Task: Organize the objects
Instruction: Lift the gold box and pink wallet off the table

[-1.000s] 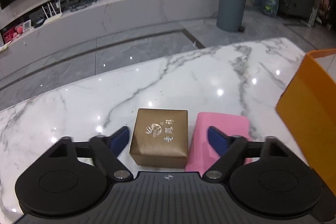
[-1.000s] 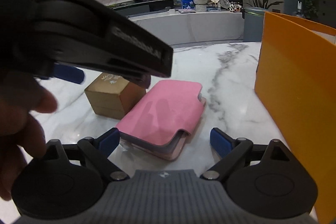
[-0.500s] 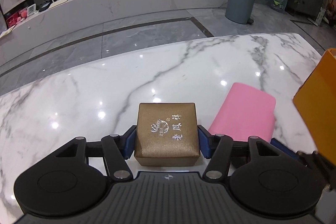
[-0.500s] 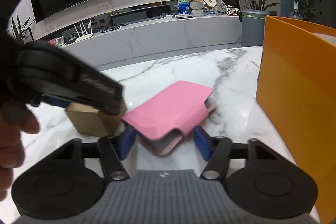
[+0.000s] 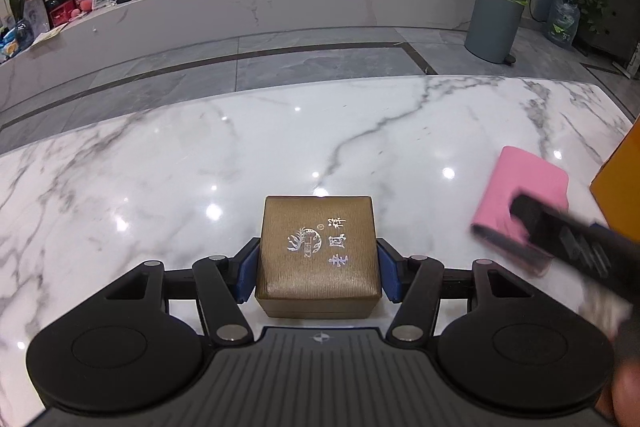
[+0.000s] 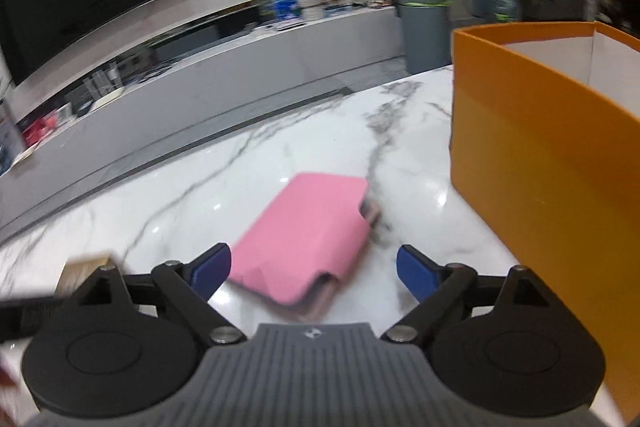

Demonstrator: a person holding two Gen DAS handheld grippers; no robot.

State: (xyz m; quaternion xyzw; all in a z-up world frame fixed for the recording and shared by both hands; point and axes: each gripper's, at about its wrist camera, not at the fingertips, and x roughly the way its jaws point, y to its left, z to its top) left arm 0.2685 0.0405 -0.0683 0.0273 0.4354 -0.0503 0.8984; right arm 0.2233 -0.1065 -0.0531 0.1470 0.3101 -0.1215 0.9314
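Observation:
My left gripper (image 5: pixel 318 273) is shut on a gold-brown jewellery box (image 5: pixel 318 253) with silver lettering, its blue pads pressed on both sides, held over the marble table (image 5: pixel 200 163). A pink case (image 6: pixel 308 241) lies flat on the table; it also shows at the right in the left wrist view (image 5: pixel 520 203). My right gripper (image 6: pixel 314 273) is open, its blue fingers (image 6: pixel 212 267) spread either side of the case's near end, not touching it. A corner of the box (image 6: pixel 82 269) shows at the left.
An open orange box (image 6: pixel 552 163) with a white inside stands on the table right of the pink case; its edge shows in the left wrist view (image 5: pixel 620 187). Beyond the table's far edge are grey floor, a long white counter and a grey bin (image 5: pixel 494 21).
My left gripper closed on the gold box and carried it left, away from the pink case. My right gripper, closed around the pink case half a second ago, has opened and the case lies on the table.

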